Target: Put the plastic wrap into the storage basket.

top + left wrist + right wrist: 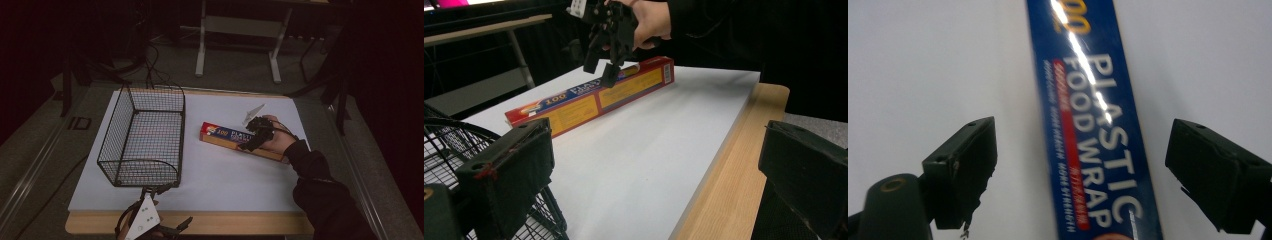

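The wrap box (240, 140), a long red and blue carton printed "PLASTIC FOOD WRAP", lies flat on the white worktop (225, 175), just right of the wire basket (142, 135) and apart from it. Its near end points toward the basket's right wall; its far end runs off to the right, under the person's right hand (277, 140).

The right tool (256, 134) hangs directly over the box, about midway along it. In the right gripper view the jaws stand wide apart, one on each side of the box (1088, 130), with white worktop showing between each pad and the carton's edges, so nothing is gripped. In the left gripper view the same tool (603, 60) points down at the box (594, 95); I cannot tell there whether its tips touch the carton's top.

The left tool (150, 222) sits at the worktop's near wooden edge (734, 165), just in front of the basket's near end. Its jaws are open and empty, the left jaw close beside the basket's wire (444, 145).
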